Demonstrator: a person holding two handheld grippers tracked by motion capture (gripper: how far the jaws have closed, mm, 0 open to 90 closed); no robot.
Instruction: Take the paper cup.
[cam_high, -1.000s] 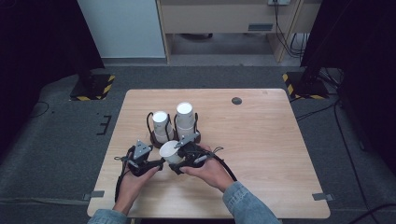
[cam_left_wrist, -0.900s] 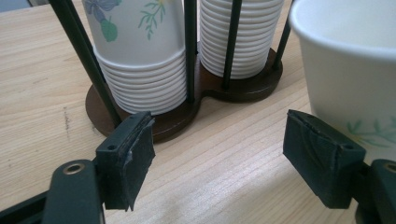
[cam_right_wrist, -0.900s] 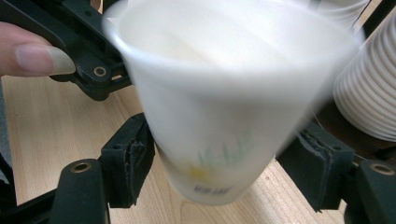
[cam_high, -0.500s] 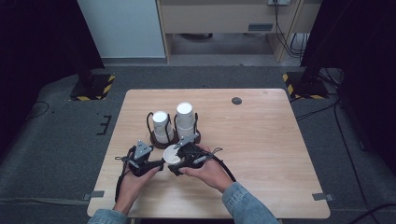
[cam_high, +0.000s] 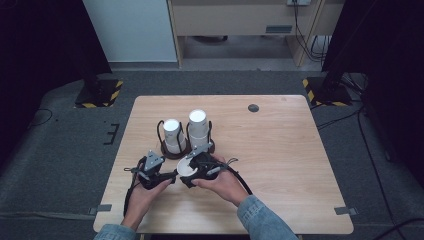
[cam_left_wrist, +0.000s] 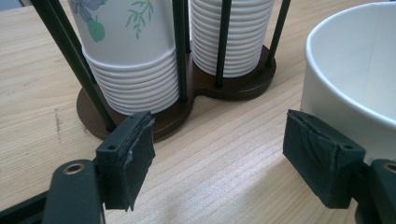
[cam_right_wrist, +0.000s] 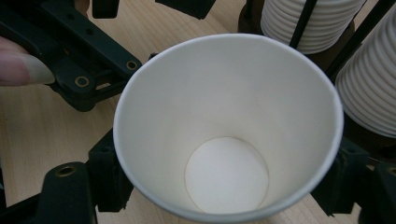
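A single white paper cup (cam_right_wrist: 226, 135) sits mouth-up between the jaws of my right gripper (cam_right_wrist: 222, 182), and their pads touch its wall on both sides. Those jaws have just been opening, with the cup still between them. In the high view the cup (cam_high: 186, 167) is just in front of a dark wooden holder (cam_high: 167, 152). The holder carries a floral-topped cup stack (cam_high: 172, 134) and a taller plain stack (cam_high: 197, 127). My left gripper (cam_left_wrist: 217, 154) stands open over bare wood, its right pad (cam_left_wrist: 322, 158) close to the cup's side (cam_left_wrist: 355, 70). In the high view the left gripper (cam_high: 169, 178) faces the right gripper (cam_high: 188, 173).
The holder's black rods (cam_left_wrist: 180, 46) rise between the stacks, close ahead of the left gripper. A small dark disc (cam_high: 253, 108) lies near the table's far edge. The wooden table (cam_high: 280, 165) spreads to the right. Cables trail from both grippers toward the near edge.
The cup has shifted slightly toward the near edge between the two grippers and its mouth faces up more. Both hands stay where they were.
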